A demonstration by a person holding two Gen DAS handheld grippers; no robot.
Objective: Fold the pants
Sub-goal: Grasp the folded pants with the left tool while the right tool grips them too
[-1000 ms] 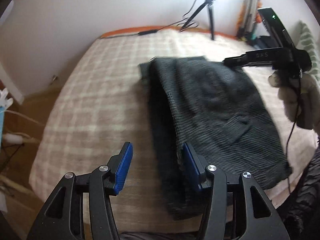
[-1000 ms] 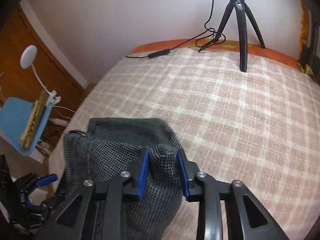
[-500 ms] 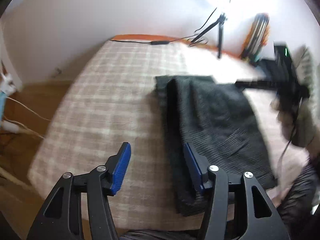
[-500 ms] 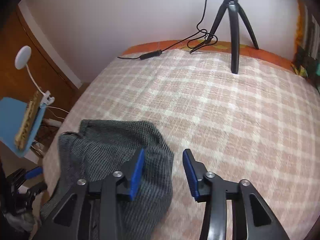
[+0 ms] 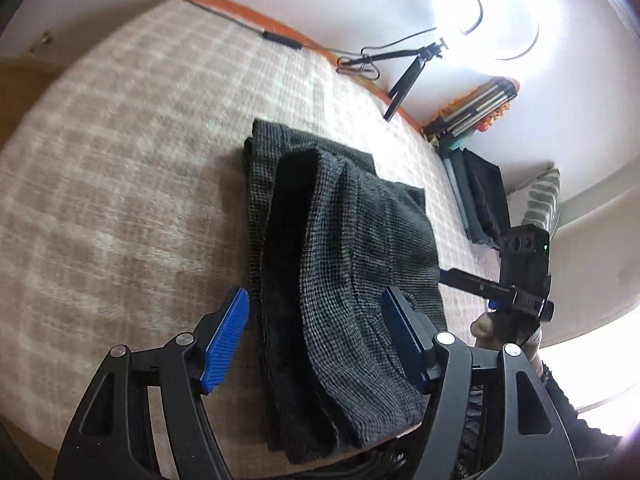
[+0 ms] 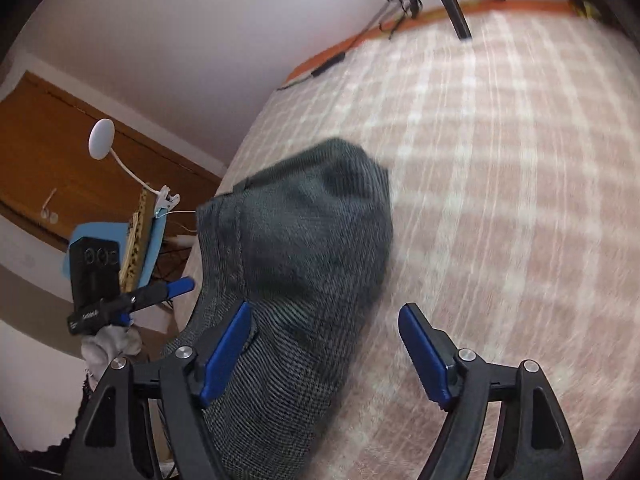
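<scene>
Dark grey checked pants [image 5: 344, 264] lie folded in layers on the pink plaid bed [image 5: 120, 152]. My left gripper [image 5: 316, 336] is open above their near end, one blue pad on each side, holding nothing. My right gripper [image 6: 324, 354] is open and empty, with its left pad over the pants [image 6: 304, 248] and its right pad over bare bedcover. The right gripper also shows in the left wrist view [image 5: 516, 284], at the right edge of the pants. The left gripper shows in the right wrist view [image 6: 120, 300] at the left.
A black tripod [image 5: 404, 80] with a bright ring light [image 5: 480, 16] stands at the far edge of the bed, with cables beside it. Dark folded items [image 5: 480, 196] lie at the right. A wooden cabinet [image 6: 60, 168] and blue chair [image 6: 112, 248] stand beside the bed.
My right gripper let go of the pants fold, opened wide and drew back. My left gripper stayed open and swung right, centring over the pants' near end.
</scene>
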